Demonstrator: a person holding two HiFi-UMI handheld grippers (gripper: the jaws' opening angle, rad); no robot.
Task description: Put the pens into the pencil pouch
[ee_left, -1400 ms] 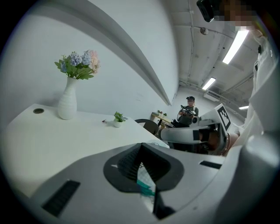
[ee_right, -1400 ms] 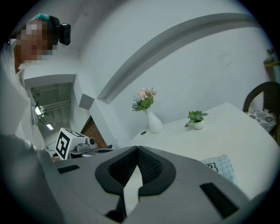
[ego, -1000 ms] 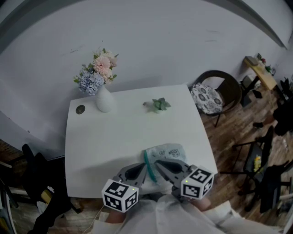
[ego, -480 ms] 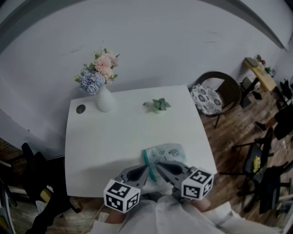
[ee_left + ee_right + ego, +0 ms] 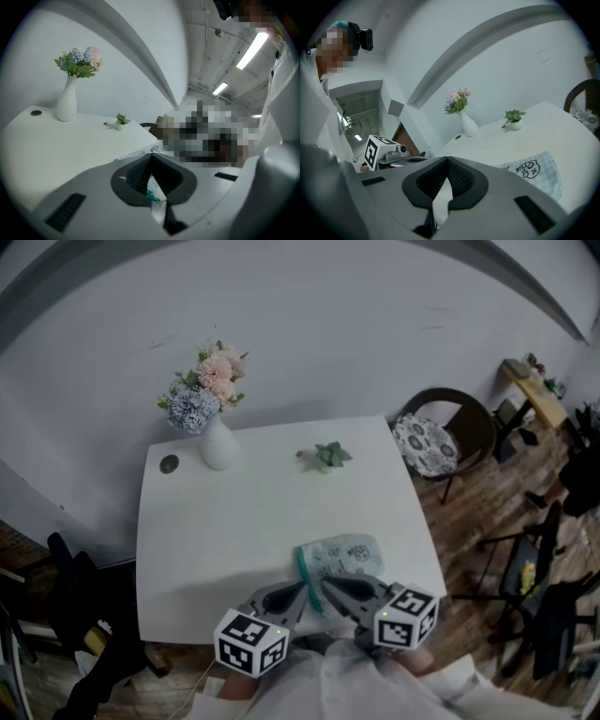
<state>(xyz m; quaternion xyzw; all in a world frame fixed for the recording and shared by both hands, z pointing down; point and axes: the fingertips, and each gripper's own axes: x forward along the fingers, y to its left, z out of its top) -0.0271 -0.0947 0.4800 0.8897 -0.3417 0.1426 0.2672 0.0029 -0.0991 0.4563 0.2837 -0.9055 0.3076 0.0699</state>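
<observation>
A pale blue checked pencil pouch [image 5: 339, 555] with a teal zip edge lies near the front edge of the white table [image 5: 225, 521]. No pen shows in any view. My left gripper [image 5: 305, 590] and right gripper [image 5: 325, 579] are side by side at the pouch's near end, tips almost together. In the left gripper view the left gripper [image 5: 151, 157] has its jaws met at the tip, with the pouch [image 5: 140, 152] just beyond and teal showing through the gap below. In the right gripper view the right gripper [image 5: 447, 160] is shut and empty, with the pouch [image 5: 536, 171] to its right.
A white vase of pink and blue flowers [image 5: 215, 441] stands at the table's far left, beside a small dark round thing [image 5: 169, 464]. A small potted plant [image 5: 327, 457] sits at the far middle. A chair with a patterned cushion [image 5: 439, 438] stands off the right corner.
Only the head view has shifted slightly. Both grippers stay at the pouch's near end with their jaws as before.
</observation>
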